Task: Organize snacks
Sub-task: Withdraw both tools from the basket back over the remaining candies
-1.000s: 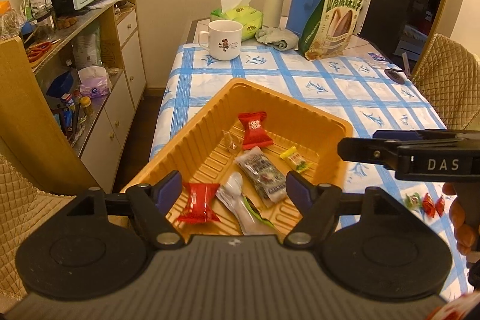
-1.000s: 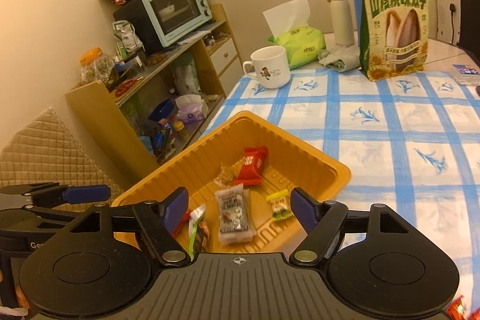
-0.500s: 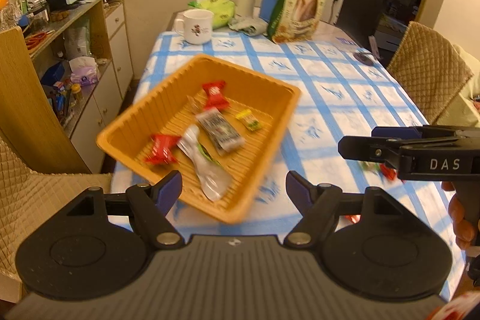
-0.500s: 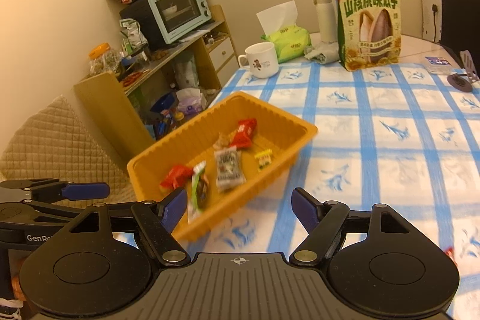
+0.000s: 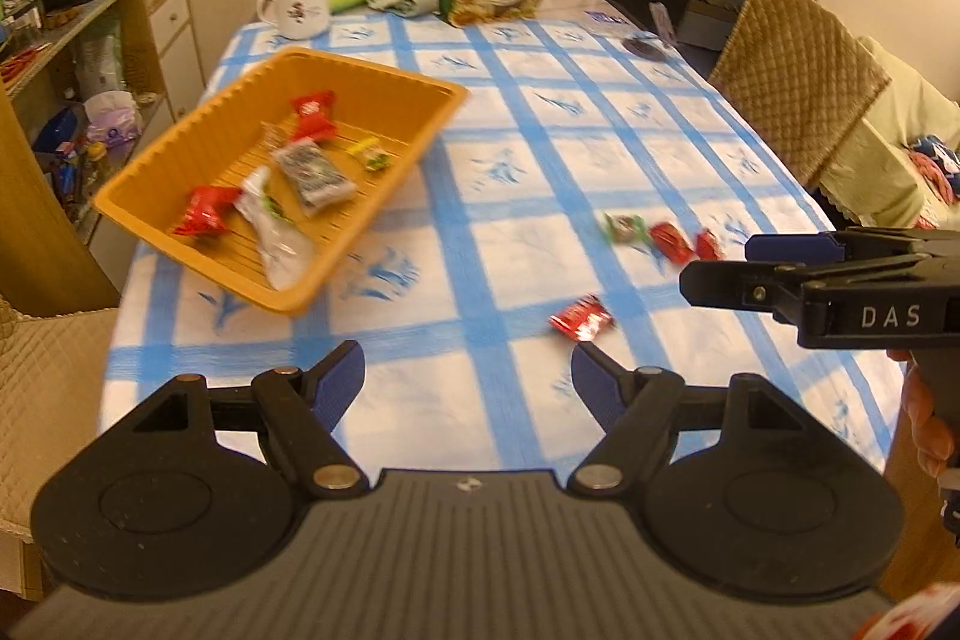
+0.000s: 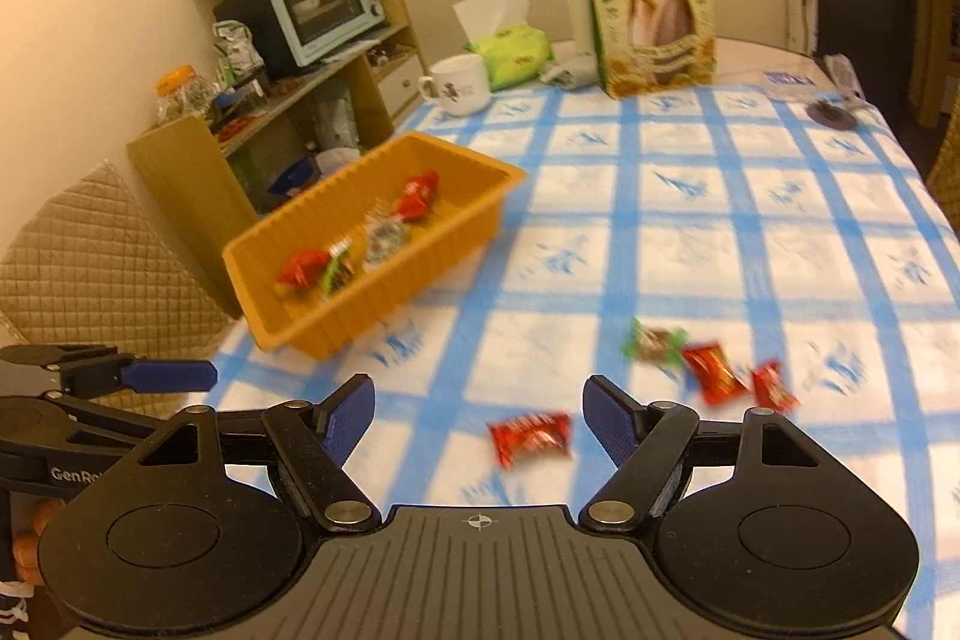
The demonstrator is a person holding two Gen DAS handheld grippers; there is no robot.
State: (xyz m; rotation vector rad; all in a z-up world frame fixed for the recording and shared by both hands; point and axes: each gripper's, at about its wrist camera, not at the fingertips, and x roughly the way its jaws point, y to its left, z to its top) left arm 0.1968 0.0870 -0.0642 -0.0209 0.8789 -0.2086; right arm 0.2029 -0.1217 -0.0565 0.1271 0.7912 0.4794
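Orange tray [image 5: 180, 226] of wrapped snacks at table's left edge, wrapper print blurred, left gripper [image 5: 467, 379] jaws apart and empty, red candy [image 6: 529, 437] loose on cloth, right gripper [image 6: 479, 415] likewise spread, "DAS" on its side, seed bag [image 6: 654, 13] lettering unreadable.

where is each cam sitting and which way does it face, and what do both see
Left wrist: rides the left gripper, low at the table's near end, looking down its length; its open fingers and the right gripper at right show.
Right wrist: rides the right gripper, also at the near end; its open fingers and the left gripper at lower left show.
Shared: orange tray, red candy, white mug.
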